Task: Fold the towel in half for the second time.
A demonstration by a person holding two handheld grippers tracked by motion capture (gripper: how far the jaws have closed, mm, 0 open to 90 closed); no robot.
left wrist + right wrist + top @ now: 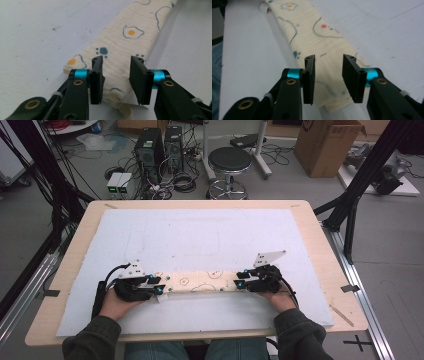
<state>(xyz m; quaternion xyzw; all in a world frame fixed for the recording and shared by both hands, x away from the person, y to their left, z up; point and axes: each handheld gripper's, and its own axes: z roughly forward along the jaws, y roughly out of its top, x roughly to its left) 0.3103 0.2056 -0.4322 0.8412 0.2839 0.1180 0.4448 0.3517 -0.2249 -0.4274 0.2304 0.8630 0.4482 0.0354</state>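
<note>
A long, narrow folded cream cloth [200, 281] printed with fried eggs and blue outlines lies flat across the near part of the white mat [200, 235]. My left gripper [159, 285] is at the cloth's left end and my right gripper [240, 280] at its right end. In the left gripper view the jaws of the left gripper [116, 75] stand apart over the end of the cloth [125, 42], the pads not pressing it. The right gripper view shows the same: the right gripper [328, 75] is open above the other end of the cloth [312, 32].
The mat covers most of a wooden table [320, 235]. On the floor beyond the far edge stand a black stool [229, 162], computer towers [150, 147] with cables and a cardboard box [325, 142]. Black frame posts rise at both sides.
</note>
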